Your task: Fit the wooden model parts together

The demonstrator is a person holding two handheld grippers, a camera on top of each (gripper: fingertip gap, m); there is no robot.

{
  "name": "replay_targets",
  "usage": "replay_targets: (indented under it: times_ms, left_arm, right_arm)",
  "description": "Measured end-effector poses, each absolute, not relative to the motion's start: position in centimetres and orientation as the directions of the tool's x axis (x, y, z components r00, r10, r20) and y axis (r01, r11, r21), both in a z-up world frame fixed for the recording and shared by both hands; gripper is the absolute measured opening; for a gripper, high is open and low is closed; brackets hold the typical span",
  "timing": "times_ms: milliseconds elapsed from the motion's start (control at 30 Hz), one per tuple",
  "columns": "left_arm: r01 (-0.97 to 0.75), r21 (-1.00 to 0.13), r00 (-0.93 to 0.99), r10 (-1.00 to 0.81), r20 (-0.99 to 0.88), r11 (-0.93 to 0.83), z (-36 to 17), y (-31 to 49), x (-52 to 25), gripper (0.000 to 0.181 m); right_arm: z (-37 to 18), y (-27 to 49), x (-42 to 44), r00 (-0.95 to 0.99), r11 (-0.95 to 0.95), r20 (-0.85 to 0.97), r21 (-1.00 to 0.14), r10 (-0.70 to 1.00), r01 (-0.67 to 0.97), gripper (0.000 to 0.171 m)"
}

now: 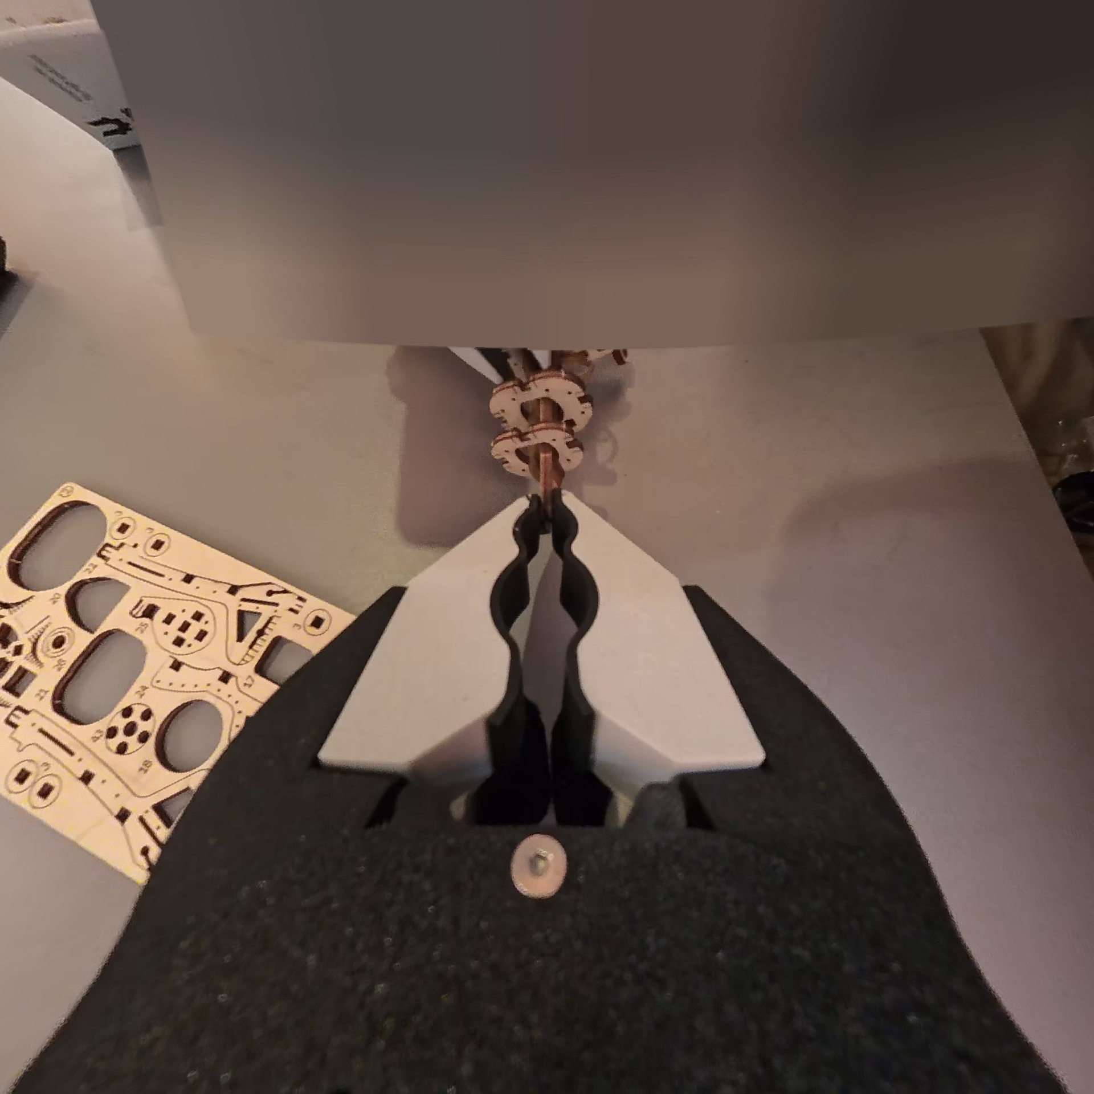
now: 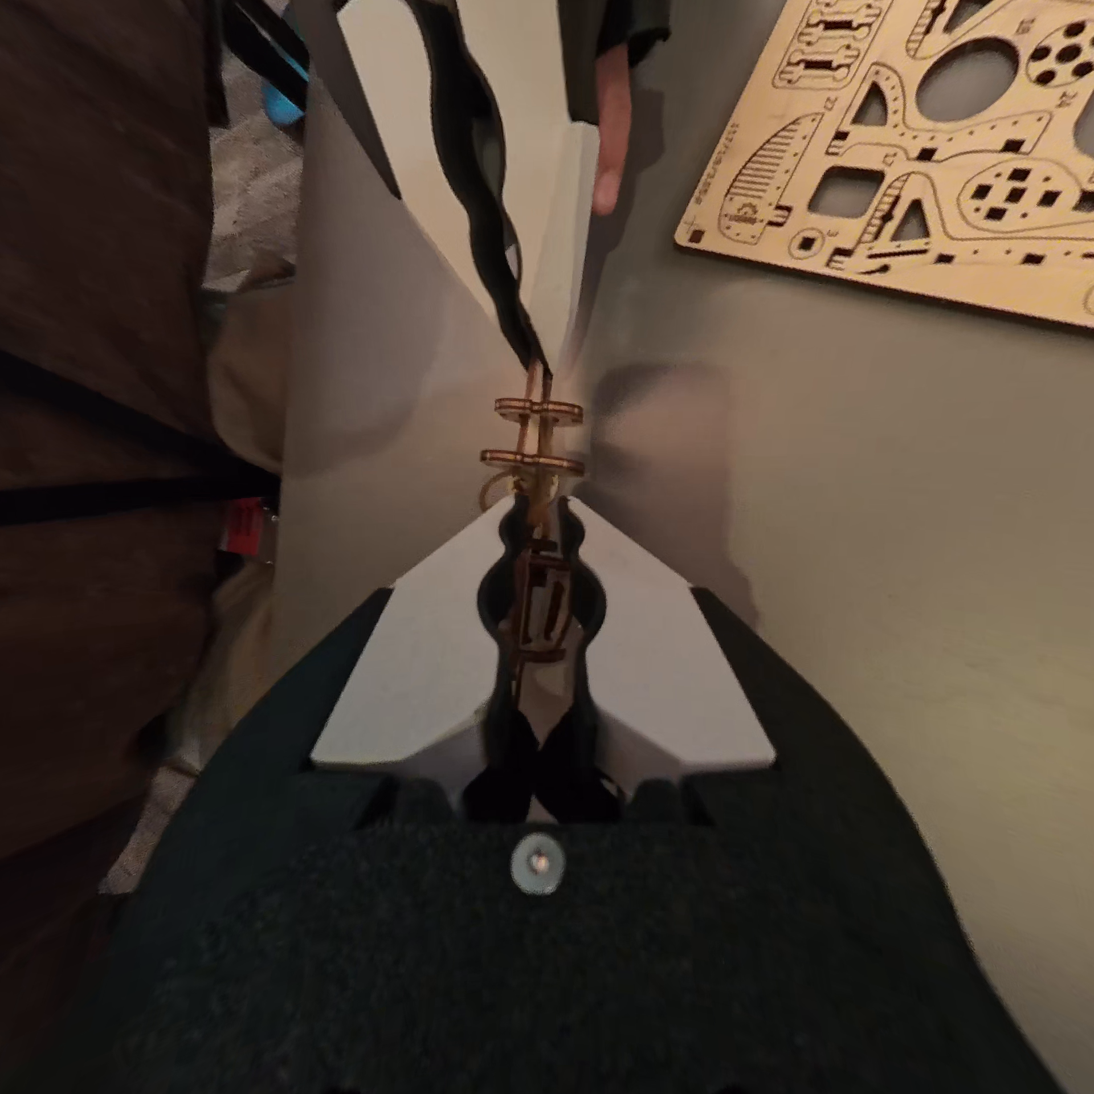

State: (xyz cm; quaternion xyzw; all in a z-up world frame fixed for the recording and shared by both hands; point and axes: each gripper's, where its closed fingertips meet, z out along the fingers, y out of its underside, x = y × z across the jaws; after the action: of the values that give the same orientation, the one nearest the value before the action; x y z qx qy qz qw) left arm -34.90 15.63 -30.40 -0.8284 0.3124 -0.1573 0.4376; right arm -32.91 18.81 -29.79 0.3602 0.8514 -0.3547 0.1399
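Observation:
A small wooden model assembly (image 1: 540, 432), two round perforated discs on thin wooden spars, hangs in the air between both grippers. My left gripper (image 1: 546, 503) is shut on the near end of its spars. In the right wrist view the same assembly (image 2: 533, 435) shows edge-on. My right gripper (image 2: 537, 503) is shut on its other end, with flat wooden parts (image 2: 541, 604) running back between the fingers. The left gripper (image 2: 536, 355) comes in from the top and grips the far end. A large blurred patch hides the upper part of the left wrist view.
A laser-cut wooden parts sheet (image 1: 118, 651) lies flat on the grey table (image 1: 829, 592) to the left; it also shows in the right wrist view (image 2: 923, 154) at upper right. A person's finger (image 2: 610, 136) and dark clothing (image 2: 100, 296) are close by. The table edge (image 1: 1006, 379) runs at right. One gripper's finger ends stand about 5 cm off the other's.

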Motion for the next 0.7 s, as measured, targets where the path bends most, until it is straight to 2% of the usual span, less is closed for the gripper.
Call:
replay_targets:
  times_ms: [100,200,533,700]
  left_arm:
    - [-0.386,-0.82,0.754,-0.656,-0.017,-0.423,-30.5,15.6,-34.9,0.0]
    - [-0.386,-0.82,0.754,-0.657,-0.018,-0.422,-30.5,15.6,-34.9,0.0]
    - [-0.383,-0.823,0.756,-0.654,-0.018,-0.42,-30.4,15.6,-34.9,0.0]
    - [-0.381,-0.824,0.757,-0.654,-0.017,-0.42,-30.4,15.6,-34.9,0.0]
  right_arm:
    - [-29.7,18.7,-33.0,-0.679,0.463,-0.532,-0.496,0.506,0.734,0.009]
    - [-29.8,18.7,-33.1,-0.668,0.446,-0.552,-0.497,0.499,0.744,0.0]
    - [-30.0,19.1,-33.0,-0.669,0.459,-0.544,-0.488,0.506,0.743,0.0]
    - [-28.0,18.7,-32.8,-0.677,0.426,-0.579,-0.527,0.454,0.736,0.013]
